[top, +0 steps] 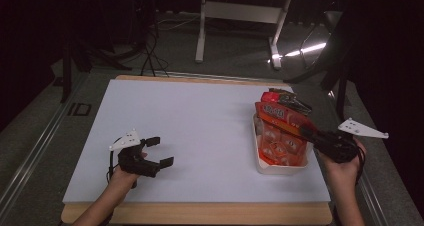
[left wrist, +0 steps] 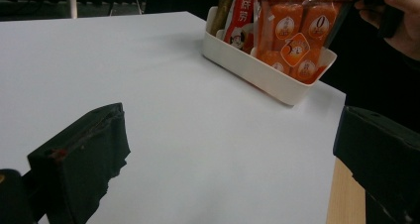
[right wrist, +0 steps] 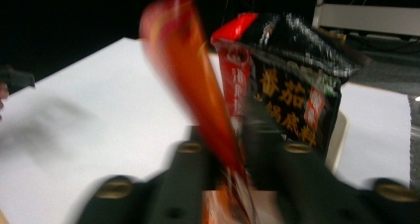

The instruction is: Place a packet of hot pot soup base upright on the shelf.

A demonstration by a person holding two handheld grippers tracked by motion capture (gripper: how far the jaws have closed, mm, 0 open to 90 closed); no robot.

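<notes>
An orange snack packet stands in a white tray at the table's right side. My right gripper is shut on the packet's edge; in the right gripper view the orange packet rises blurred between the jaws. Behind it in the tray stand a red packet and a black packet. My left gripper rests low over the table at the front left, open, with nothing between its jaws. In the left gripper view the tray with the orange packet lies across the table.
The white table top has a wooden edge at the front. Dark floor, a white table frame and cables lie beyond the far edge. The person's right hand shows by the tray.
</notes>
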